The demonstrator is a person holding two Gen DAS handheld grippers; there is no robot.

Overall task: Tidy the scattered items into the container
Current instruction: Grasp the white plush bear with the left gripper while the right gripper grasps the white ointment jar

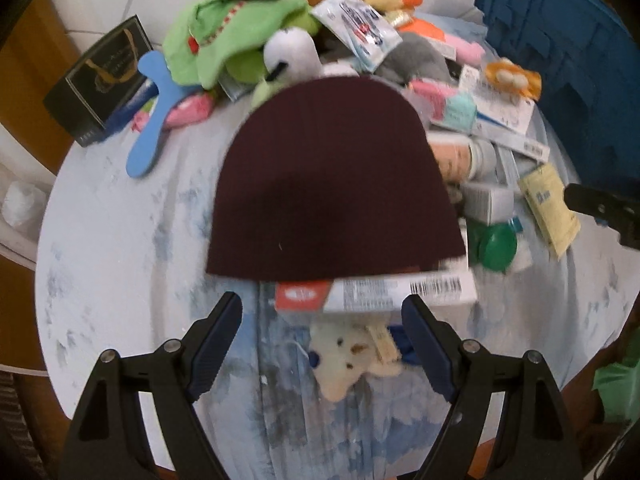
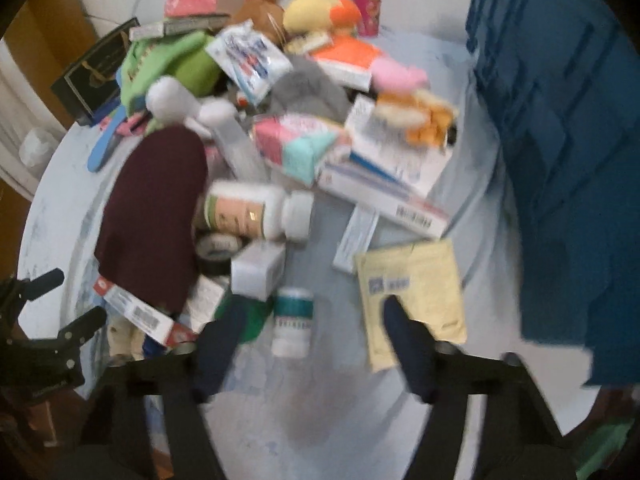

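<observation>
A heap of scattered items covers a round table with a pale blue cloth point(image 1: 120, 240). A dark maroon beanie point(image 1: 332, 184) lies on top of a red-and-white box point(image 1: 372, 290). My left gripper point(image 1: 322, 312) is open and empty, just short of that box, with a small cream plush bear point(image 1: 352, 356) between its fingers. My right gripper point(image 2: 314, 312) is open and empty, over a small white-and-teal bottle point(image 2: 294, 320), beside a yellow packet point(image 2: 412, 292). The blue crate point(image 2: 560, 160) stands at the right; it also shows in the left wrist view point(image 1: 560, 60).
The heap holds a green plush point(image 1: 224, 40), a blue brush point(image 1: 150, 112), a black box point(image 1: 100, 80), a white pill bottle point(image 2: 256, 216), a pink-and-teal box point(image 2: 304, 148) and a green lid point(image 1: 496, 244). The table edge curves at left and front.
</observation>
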